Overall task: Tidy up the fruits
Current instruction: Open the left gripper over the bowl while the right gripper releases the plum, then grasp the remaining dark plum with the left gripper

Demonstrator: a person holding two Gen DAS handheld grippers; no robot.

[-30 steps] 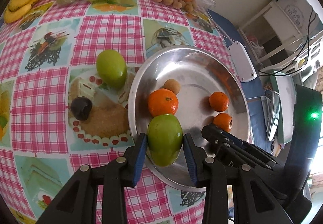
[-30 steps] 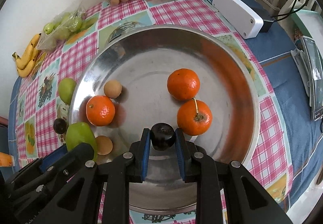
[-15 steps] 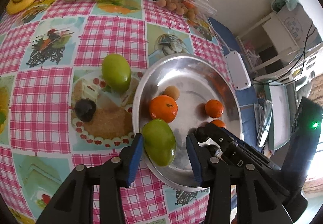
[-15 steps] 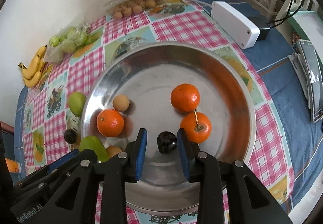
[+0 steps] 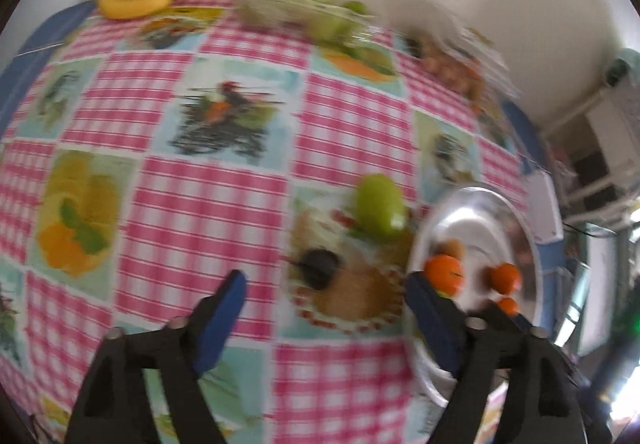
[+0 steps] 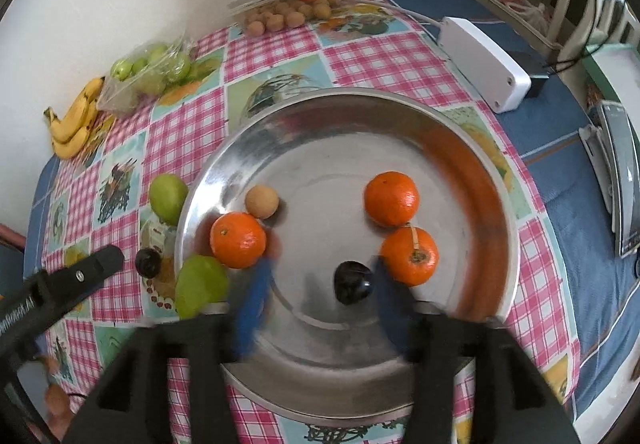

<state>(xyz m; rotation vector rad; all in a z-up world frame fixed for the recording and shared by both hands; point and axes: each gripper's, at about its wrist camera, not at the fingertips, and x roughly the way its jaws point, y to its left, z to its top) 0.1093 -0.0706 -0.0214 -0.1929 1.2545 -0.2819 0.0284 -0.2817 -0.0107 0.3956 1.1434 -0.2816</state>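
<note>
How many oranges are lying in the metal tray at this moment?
3. One orange lies at the left of the tray, beside a small brown fruit. Two oranges touch each other at the right. None seems hidden.

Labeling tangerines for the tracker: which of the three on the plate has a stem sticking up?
The tangerine nearest the right gripper, just right of the dark plum. The other two, and, show no stem.
</note>
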